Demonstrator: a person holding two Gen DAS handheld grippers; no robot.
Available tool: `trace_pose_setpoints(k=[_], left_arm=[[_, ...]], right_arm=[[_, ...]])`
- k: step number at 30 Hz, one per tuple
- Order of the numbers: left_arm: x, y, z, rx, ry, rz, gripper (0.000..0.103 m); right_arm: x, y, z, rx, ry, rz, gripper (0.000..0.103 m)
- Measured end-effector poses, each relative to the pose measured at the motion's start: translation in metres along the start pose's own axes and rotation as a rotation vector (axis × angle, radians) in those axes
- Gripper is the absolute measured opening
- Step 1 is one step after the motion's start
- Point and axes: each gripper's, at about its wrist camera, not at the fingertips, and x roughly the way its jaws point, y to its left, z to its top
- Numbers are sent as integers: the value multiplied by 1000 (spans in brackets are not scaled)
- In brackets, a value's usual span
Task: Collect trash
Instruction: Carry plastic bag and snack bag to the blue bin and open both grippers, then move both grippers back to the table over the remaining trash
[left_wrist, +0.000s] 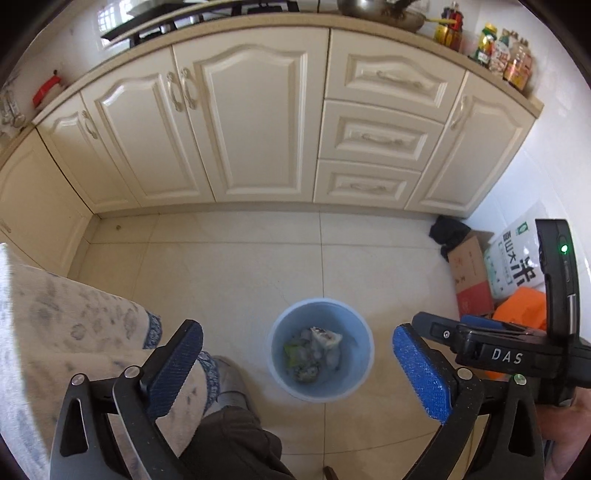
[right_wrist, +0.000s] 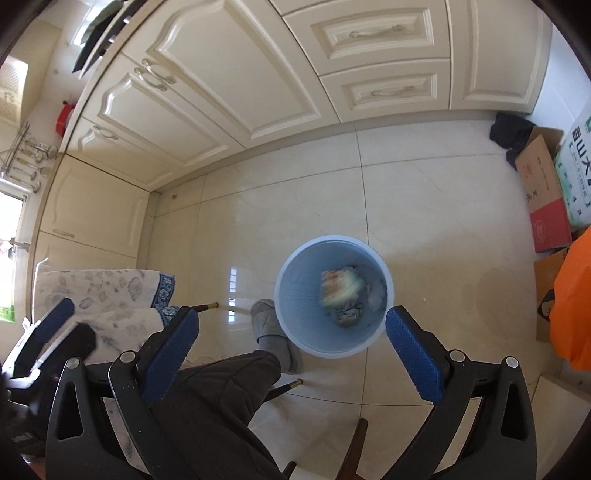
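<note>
Cream kitchen floor, blue bin (right_wrist: 334, 297) below both tongs, left tongs (left_wrist: 297, 363) and right tongs (right_wrist: 291, 352) spread wide, empty. Blurred wrapper (right_wrist: 338, 288) dropping in. Next: fetching more trash.

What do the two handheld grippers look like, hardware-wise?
Both the left gripper and the right gripper have black linkage arms with silver pivot pins and blue textured finger pads. In the left view, the right unit's black body reads "DAS", with green LEDs.
</note>
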Motion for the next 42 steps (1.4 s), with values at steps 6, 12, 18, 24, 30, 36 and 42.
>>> trace_pose_setpoints(k=[6,12,18,24,30,36,42], left_arm=[[-59,6,-25,-26,-92,13,101],[-140,29,-66,-74,-205,28,102],[-232,74,-130,-152,-309,56,102],[-309,111,-194,-246,-409,120,102],[-361,131,-257,-318,-482,226,102],[-410,146,-323,-434,-540,320,102],[-448,151,-382,-543,-587,432,102]], right_arm=[[-25,28,-4,-49,-42,19,102],[-58,71,-10,-122,-101,53,102],[-88,137,-27,-243,-149,117,103],[-111,208,-55,-385,-177,191,103],[-127,279,-88,-528,-192,262,103],[-141,344,-125,-682,-220,313,103],[-156,399,-164,-831,-268,349,103]])
